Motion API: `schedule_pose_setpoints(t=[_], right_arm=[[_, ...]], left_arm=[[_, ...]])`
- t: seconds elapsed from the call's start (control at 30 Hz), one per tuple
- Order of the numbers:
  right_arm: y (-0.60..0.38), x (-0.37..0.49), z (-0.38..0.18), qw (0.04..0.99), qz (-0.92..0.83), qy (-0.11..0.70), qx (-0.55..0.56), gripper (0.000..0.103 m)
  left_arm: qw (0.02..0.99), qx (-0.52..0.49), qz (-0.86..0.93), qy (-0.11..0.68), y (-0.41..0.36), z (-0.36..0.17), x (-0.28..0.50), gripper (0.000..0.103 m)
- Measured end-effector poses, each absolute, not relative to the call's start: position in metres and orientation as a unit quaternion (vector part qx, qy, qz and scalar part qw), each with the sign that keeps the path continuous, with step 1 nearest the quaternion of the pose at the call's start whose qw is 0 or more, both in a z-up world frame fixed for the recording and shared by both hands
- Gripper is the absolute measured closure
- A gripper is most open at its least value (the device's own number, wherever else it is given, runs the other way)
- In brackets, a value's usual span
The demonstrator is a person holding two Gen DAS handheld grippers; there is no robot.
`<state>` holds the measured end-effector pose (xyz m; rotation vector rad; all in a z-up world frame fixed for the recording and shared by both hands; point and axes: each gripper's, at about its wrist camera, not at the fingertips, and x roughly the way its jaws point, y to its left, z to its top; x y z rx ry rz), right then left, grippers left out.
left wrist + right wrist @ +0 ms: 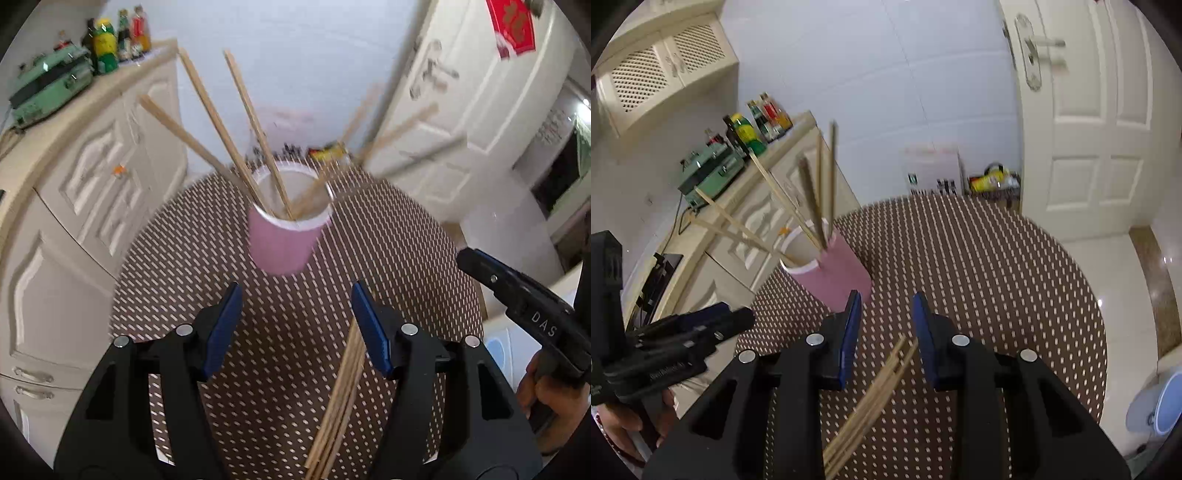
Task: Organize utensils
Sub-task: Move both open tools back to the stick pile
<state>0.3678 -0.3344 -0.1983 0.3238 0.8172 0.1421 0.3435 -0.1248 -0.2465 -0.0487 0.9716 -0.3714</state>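
A pink cup (282, 240) stands on the round brown dotted table (424, 258) and holds several wooden chopsticks (218, 122) that lean outward. It also shows in the right wrist view (836, 278). A bundle of loose chopsticks (341, 398) lies on the table near me, also seen in the right wrist view (871, 402). My left gripper (295, 317) is open and empty, just short of the cup, its right finger beside the bundle's tip. My right gripper (884, 325) is open and empty over the bundle's far end, to the right of the cup.
Cream cabinets (92, 177) with a counter carrying bottles (122, 37) and a green appliance (48, 88) stand left. A white door (1100, 122) is at the right. Boxes and bags (960, 177) sit on the floor behind the table.
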Motion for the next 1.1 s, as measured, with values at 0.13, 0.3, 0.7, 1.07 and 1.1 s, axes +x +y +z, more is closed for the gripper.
schedule_pose_setpoints(t=[0.13,0.3,0.7,1.07,1.1], right_arm=[[-0.341,0.364,-0.218,0.886,0.063,0.426,0.173,0.076],[-0.350,0.358,-0.240,0.866,0.054,0.459,0.191,0.075],[-0.353,0.356,-0.279,0.828,0.041,0.512,0.227,0.075],[-0.354,0.364,-0.287,0.814,0.043,0.529,0.237,0.075],[-0.354,0.366,-0.288,0.813,0.043,0.530,0.238,0.075]], left_arm=[[0.842,-0.002,-0.200,0.501,-0.148,-0.279,0.342,0.042],[0.807,0.035,-0.215,0.548,-0.172,-0.318,0.347,0.042],[0.773,0.108,-0.221,0.585,-0.213,-0.367,0.357,0.042],[0.773,0.132,-0.213,0.582,-0.266,-0.373,0.382,0.041],[0.769,0.135,-0.210,0.589,-0.270,-0.376,0.391,0.041]])
